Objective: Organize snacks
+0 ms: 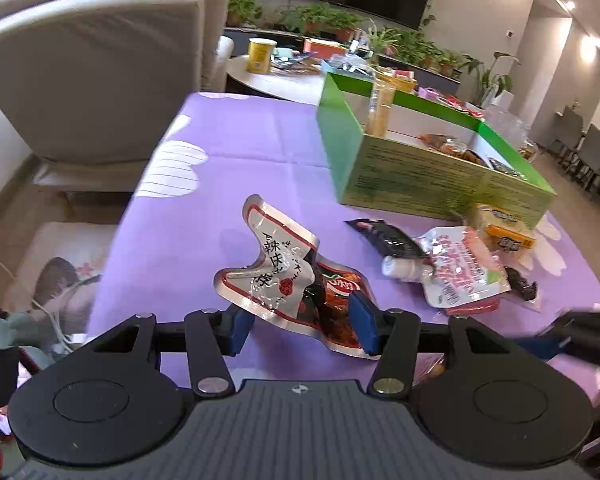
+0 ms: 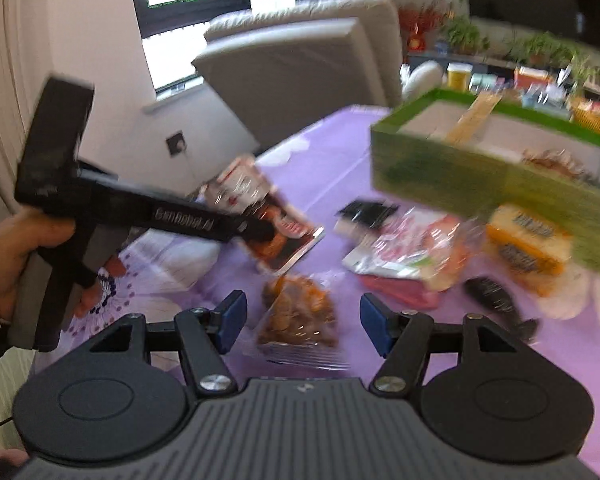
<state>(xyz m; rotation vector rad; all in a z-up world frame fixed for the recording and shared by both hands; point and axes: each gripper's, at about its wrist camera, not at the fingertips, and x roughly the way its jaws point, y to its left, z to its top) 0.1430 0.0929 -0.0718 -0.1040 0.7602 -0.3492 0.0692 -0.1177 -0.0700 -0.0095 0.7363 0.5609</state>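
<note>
Surface: purple cloth [image 1: 240, 148] with pale flower prints covers the surface; the snacks lie scattered along its near and right part.
Sofa: pale grey sofa [image 1: 100, 72] stands beyond the surface's left edge.
Box: green cardboard box [image 1: 416, 176] sits toward the far right corner of the surface, open at the top, with a tall yellowish packet upright inside and some brownish snacks in its right end.
Left tongs: left tongs [image 1: 300, 326] are held low over the near edge, blue pads on either side of the red-and-silver spicy pouch [image 1: 284, 276]; the pouch is crumpled and bent up between them, and the right wrist view shows it lifted off the cloth, so the tongs pinch it.
Right tongs: right tongs [image 2: 300, 320] are spread wide and hold nothing, hovering over a clear packet of brown snacks [image 2: 300, 312] near the near edge.
White pouch: white-and-pink spouted pouch [image 1: 456, 272] lies flat right of the spicy pouch, just before the box.
Yellow pack: yellow-and-orange pack [image 1: 504, 228] lies against the box's near wall.
Black sachet: black sachet [image 1: 388, 236] lies between the spicy pouch and the white pouch, touching the latter.
Dark piece: small dark wrapped snack [image 1: 520, 284] lies at the right edge of the white pouch.
</note>
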